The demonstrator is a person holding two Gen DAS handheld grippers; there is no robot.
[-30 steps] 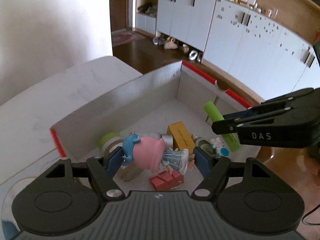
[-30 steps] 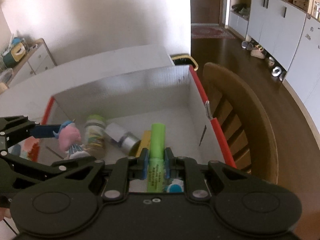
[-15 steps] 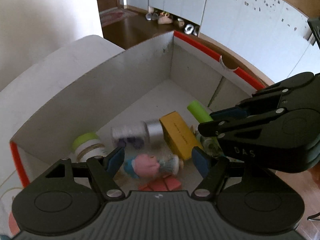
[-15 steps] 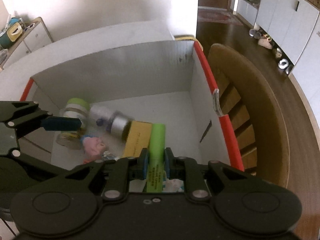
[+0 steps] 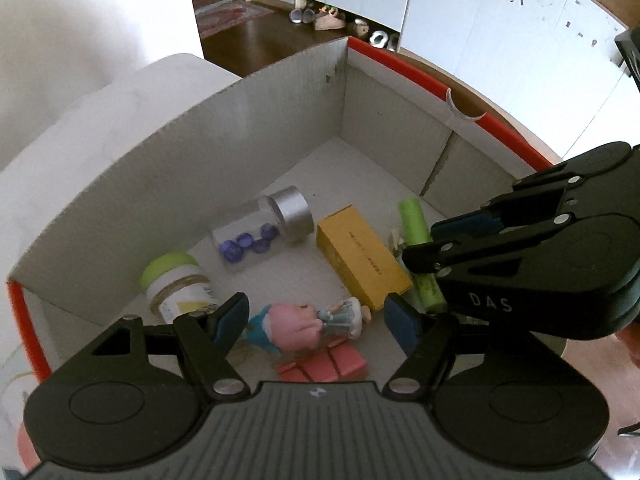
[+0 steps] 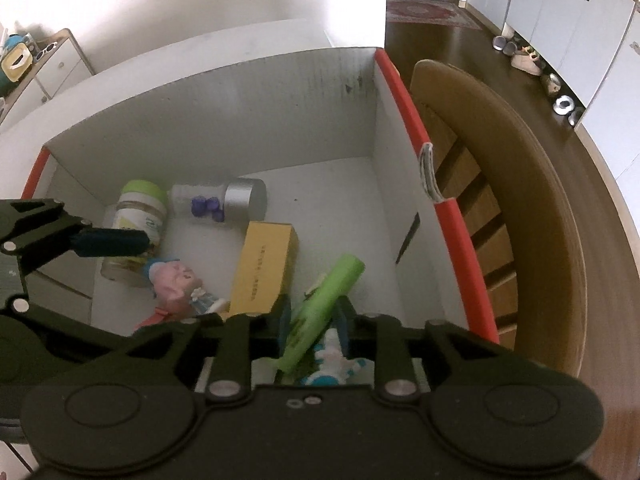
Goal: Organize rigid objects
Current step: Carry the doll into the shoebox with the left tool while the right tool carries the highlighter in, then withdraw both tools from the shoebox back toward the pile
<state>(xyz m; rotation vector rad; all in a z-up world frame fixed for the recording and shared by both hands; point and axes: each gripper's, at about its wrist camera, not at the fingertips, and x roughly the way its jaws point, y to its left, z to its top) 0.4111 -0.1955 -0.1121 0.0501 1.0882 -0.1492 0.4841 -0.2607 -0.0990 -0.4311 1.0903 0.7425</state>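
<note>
A white cardboard box with red rims holds a pink pig figurine, a yellow carton, a clear jar of blue beads, a green-lidded jar and pink blocks. My left gripper is open above the figurine, which lies on the box floor. My right gripper has its jaws apart around a tilted green tube, which rests in the box and also shows in the left wrist view. The figurine and carton show in the right wrist view.
A wooden chair stands right against the box's red-edged side. The box sits on a white table. White cabinets and a dark wood floor lie beyond. A small blue-and-white toy lies under the right gripper.
My left gripper opened and let the pig figurine drop to the box floor. My right gripper's jaws parted and the green tube tilted and sank into the box.
</note>
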